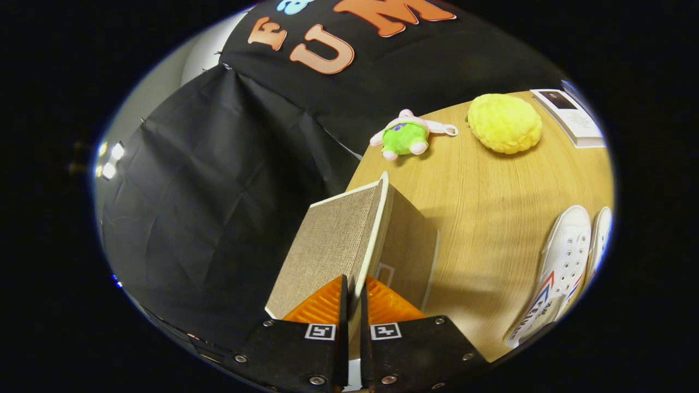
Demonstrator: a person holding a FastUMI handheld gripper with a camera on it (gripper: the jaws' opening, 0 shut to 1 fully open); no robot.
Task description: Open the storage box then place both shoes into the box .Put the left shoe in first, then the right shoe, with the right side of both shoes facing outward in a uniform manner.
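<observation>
Gripper (354,297): fingers nearly together, clamped on the pale edge of the lid (333,245), one finger on each face.

Lid: beige woven fabric with a light rim, raised and tilted, running from the fingers toward the far side.

Storage box (407,245): same beige fabric, just right of the lid and touching it, standing on the near left part of the table (491,207).

Table: light wood grain, bordered on the left and far sides by black cloth wall.

Shoes: two white lace-up sneakers at the near right of the table, side by side, well apart from the box. Nearer-left shoe (554,267) with red and blue stripes on its side; second shoe (599,240) partly cut off.

Plush toy (408,136): pink with green body, lying at the far edge of the table.

Yellow fuzzy ball (505,123): right of the plush toy, near it, apart.

White booklet (573,117): far right corner of the table.
</observation>
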